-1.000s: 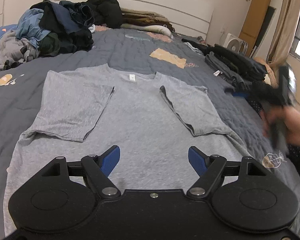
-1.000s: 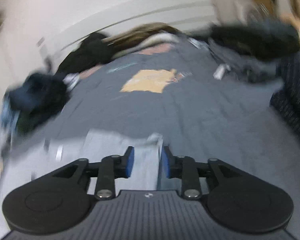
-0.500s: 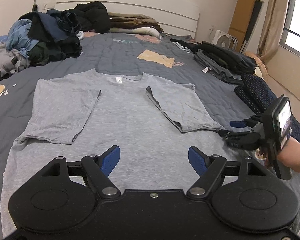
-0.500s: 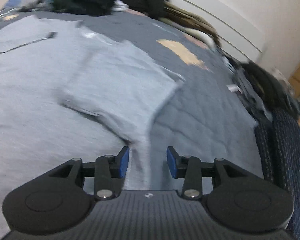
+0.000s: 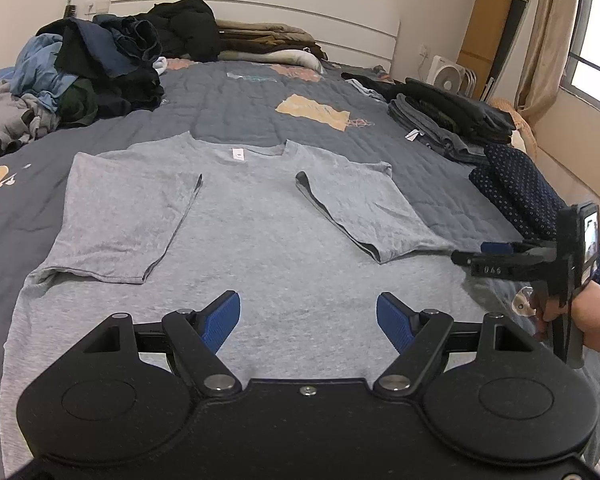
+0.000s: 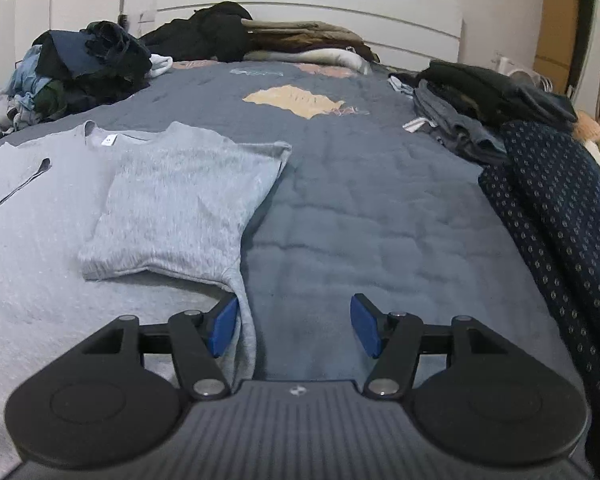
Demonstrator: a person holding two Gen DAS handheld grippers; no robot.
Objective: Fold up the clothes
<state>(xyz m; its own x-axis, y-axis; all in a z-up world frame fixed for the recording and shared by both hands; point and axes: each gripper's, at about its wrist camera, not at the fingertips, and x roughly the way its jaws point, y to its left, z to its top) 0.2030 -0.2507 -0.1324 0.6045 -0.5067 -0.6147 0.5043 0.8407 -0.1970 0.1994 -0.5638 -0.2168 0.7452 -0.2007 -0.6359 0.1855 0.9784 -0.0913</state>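
A grey T-shirt (image 5: 252, 240) lies flat on the bed, collar at the far end, both sleeves folded in over its body. My left gripper (image 5: 308, 320) hovers open over the shirt's lower middle with nothing between its blue pads. My right gripper (image 6: 294, 326) sits low over the shirt's right side edge (image 6: 246, 320), just below the folded right sleeve (image 6: 184, 200). Its jaws are opening; the cloth edge lies just inside the left pad, unpinched. In the left wrist view the right gripper (image 5: 480, 254) is held by a hand (image 5: 588, 320) at the right.
The grey-blue quilt (image 6: 360, 200) covers the bed. A heap of unfolded clothes (image 5: 88, 76) lies far left, folded dark garments (image 5: 452, 116) far right, and a dotted navy cloth (image 6: 560, 200) along the right edge. Brown and black items (image 5: 260, 40) line the headboard.
The right gripper swung down and toward the shirt's right edge, levelled out, and its jaws spread wider. The left gripper stayed where it was, open.
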